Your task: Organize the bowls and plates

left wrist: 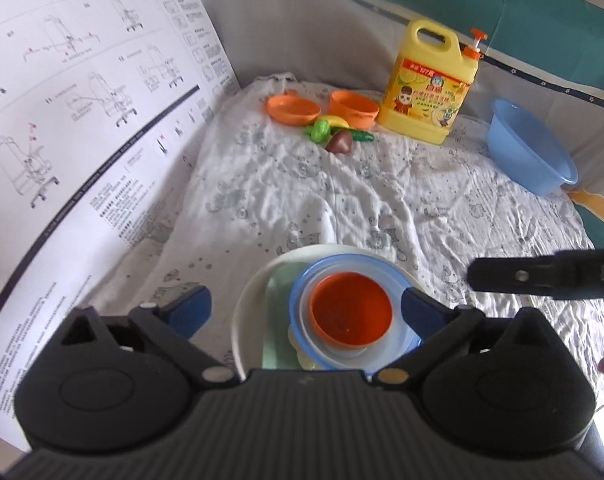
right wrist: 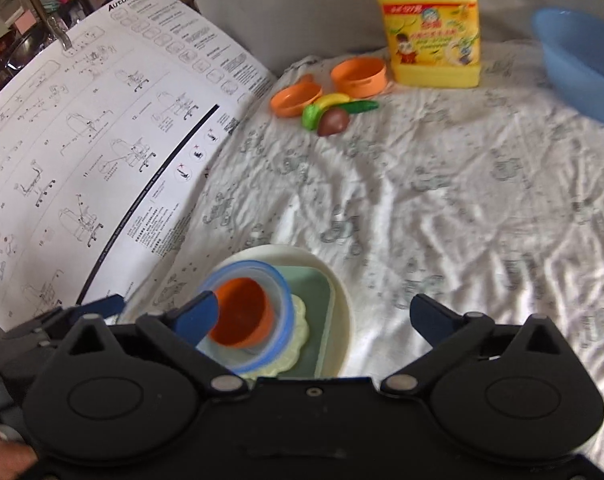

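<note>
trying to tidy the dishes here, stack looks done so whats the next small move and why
Probably move the left hand-held gripper toward the far orange bowl beside the yellow detergent jug. Both hand-held grippers are open and empty, the near orange bowl already sits nested in the blue-rimmed bowl on the white plate, while that far bowl and the shallow orange dish are not stacked.
</note>
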